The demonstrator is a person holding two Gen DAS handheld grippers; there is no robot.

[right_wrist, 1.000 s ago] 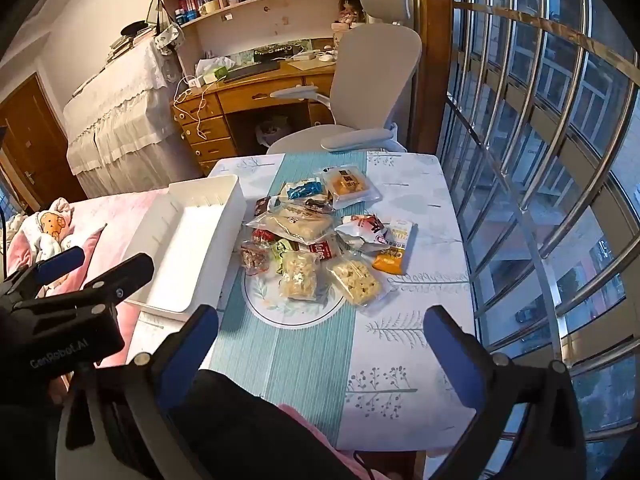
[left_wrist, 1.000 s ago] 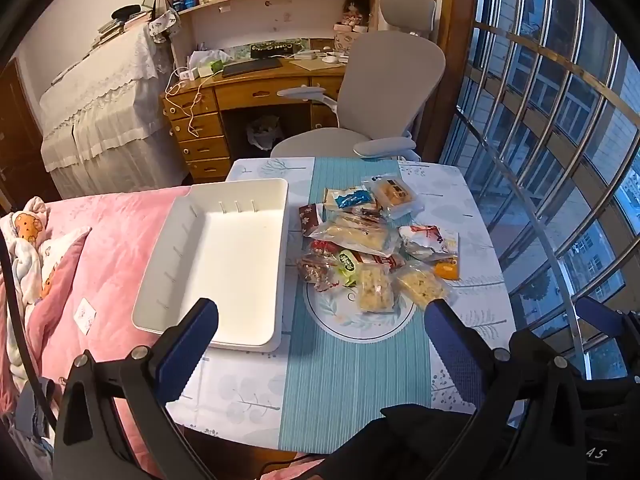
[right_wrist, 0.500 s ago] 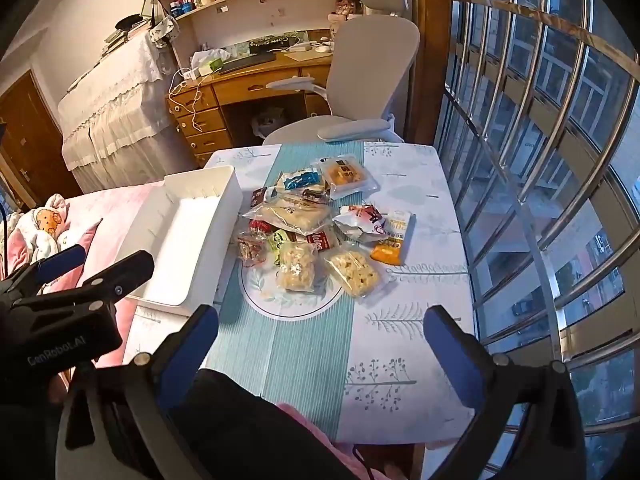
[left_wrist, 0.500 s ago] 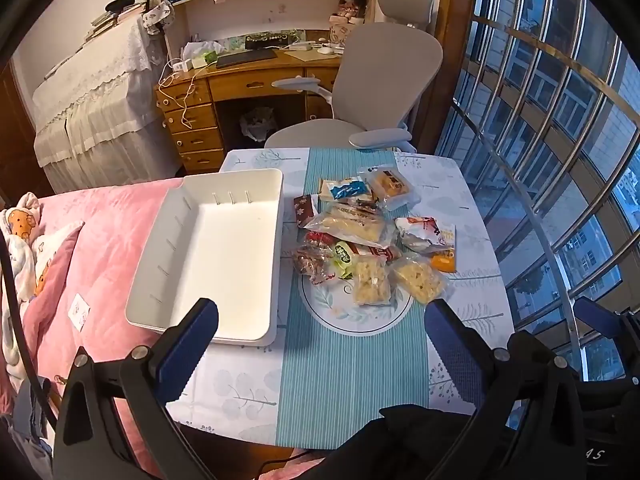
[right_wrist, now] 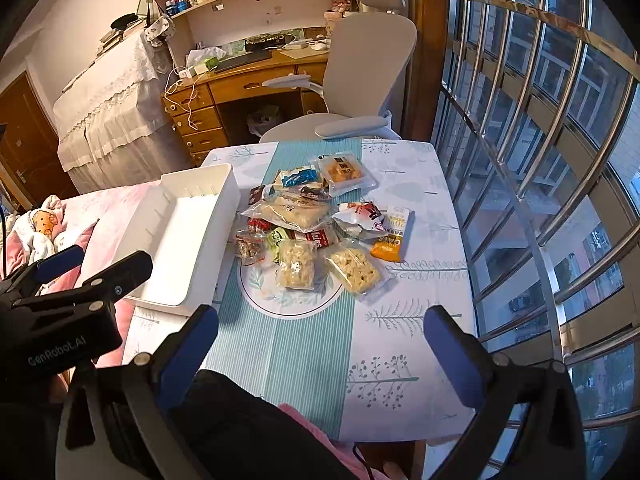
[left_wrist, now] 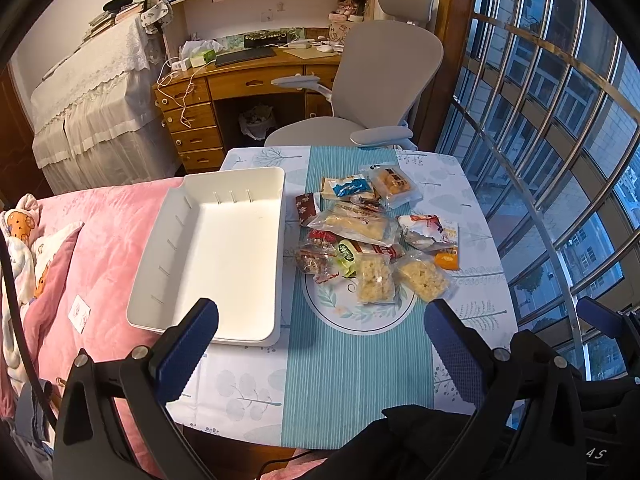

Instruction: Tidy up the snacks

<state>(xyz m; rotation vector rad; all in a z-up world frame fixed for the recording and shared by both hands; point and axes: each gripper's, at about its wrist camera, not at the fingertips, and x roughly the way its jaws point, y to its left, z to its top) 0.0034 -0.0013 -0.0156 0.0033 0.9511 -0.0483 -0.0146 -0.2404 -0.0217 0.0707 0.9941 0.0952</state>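
Nearest you, your left gripper (left_wrist: 320, 344) hangs above the near edge of the table (left_wrist: 472, 184), its blue-padded fingers (left_wrist: 188, 344) spread wide with nothing between them. Your right gripper (right_wrist: 320, 344) is likewise agape and empty over the near table edge, to the right of the left one, which shows at the left of the right-wrist view.

Just beyond, a striped teal runner (left_wrist: 352, 368) crosses the leaf-printed cloth. On its left stands a white bin (left_wrist: 264, 308), empty, its left side overhanging the pink bedspread (left_wrist: 100, 240).

The snacks (left_wrist: 360, 232) lie heaped on the runner just right of the bin: two clear packs of puffed rice cake (right_wrist: 298, 266) nearest, an orange sachet (right_wrist: 390, 240) beside them, a long clear pack across the middle, and a blue-labelled packet (left_wrist: 348, 188) and a bun pack (left_wrist: 394, 184) at the far side. The wrappers underneath are too overlapped to tell apart.

Past the table stand a grey office chair (left_wrist: 384, 80) and a wooden desk (left_wrist: 240, 84) under bookshelves.
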